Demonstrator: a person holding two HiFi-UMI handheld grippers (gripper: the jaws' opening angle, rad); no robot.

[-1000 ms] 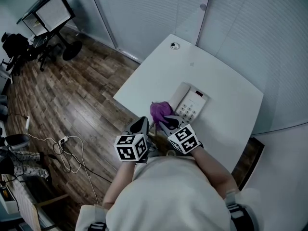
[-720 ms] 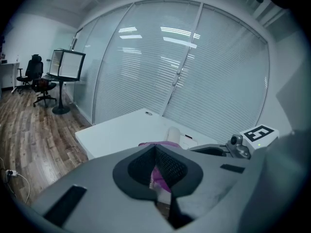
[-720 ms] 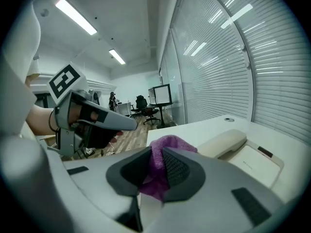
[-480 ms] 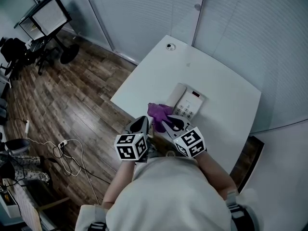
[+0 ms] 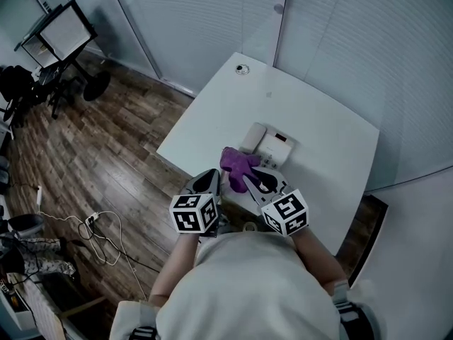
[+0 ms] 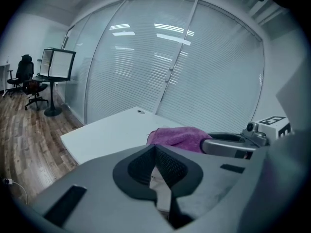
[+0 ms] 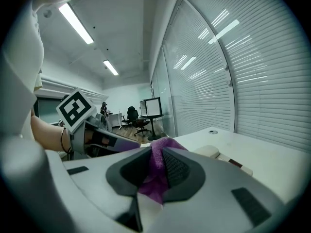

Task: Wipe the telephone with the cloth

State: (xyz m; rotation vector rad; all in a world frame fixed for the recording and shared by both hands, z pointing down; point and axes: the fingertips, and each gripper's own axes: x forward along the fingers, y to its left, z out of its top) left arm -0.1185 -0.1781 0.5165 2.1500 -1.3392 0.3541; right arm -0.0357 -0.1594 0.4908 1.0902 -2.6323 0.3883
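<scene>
A cream telephone [image 5: 269,144] lies on the white table [image 5: 318,126], its handset on the left side. The purple cloth [image 5: 238,165] bunches just in front of the phone, pinched in my right gripper [image 5: 249,178], which is shut on it. In the right gripper view the cloth [image 7: 156,171] fills the gap between the pads and the telephone [image 7: 224,158] lies just beyond. My left gripper [image 5: 207,183] is shut with nothing in it, beside the table's near edge, left of the cloth. From the left gripper view the cloth [image 6: 179,137] shows ahead to the right.
A small round grommet [image 5: 242,69] sits at the table's far corner. Glass walls with blinds [image 5: 212,20] close in behind the table. On the wood floor to the left are cables [image 5: 99,225]; a monitor stand [image 5: 64,30] and office chairs stand far left.
My right gripper has carried the cloth slightly left along the phone's front, onto its near-left part. The head view has shifted, so the table sits a bit higher in frame. The left gripper stays put.
</scene>
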